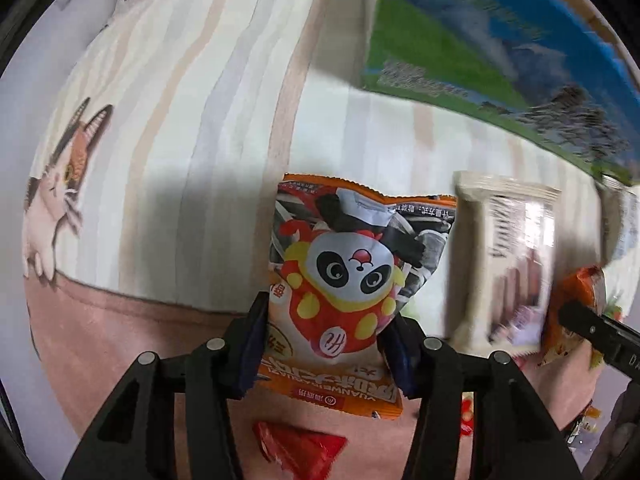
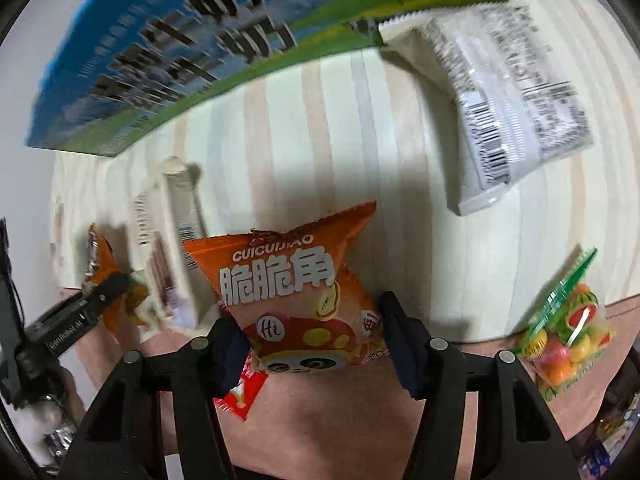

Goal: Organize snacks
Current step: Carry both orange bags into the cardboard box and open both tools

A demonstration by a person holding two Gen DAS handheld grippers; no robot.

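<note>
Nearest in the left wrist view, the left gripper (image 1: 326, 344) has its fingers closed narrow on the lower half of a panda snack bag (image 1: 352, 280), an orange packet that hangs pinched between the two pads. Just under it a red wrapper (image 1: 300, 450) lies on the pink band of the bedspread (image 1: 192, 132). In the right wrist view the right gripper (image 2: 308, 344) likewise clamps an orange chip bag (image 2: 296, 292) by its lower part, with the pads pressing in on both sides. A small red packet (image 2: 244, 394) lies beneath it.

A little further out, a pale wafer pack (image 1: 508, 256) lies on the striped cloth between the two grippers, and a bag of fruit candy (image 2: 568, 332) sits off to the right. Beyond them a white packet (image 2: 508, 108) with a barcode rests near the far carton (image 2: 168, 60), a blue and green box that stands along the back of the bedspread.

The step in hand looks like the carry: both bags are gripped, and the box is the likely place for them. The next move probably calls for bringing each bag over the box's opening, which is not in view, and letting go only once it is clear of the rim. The loose snacks remain to be gathered.
</note>
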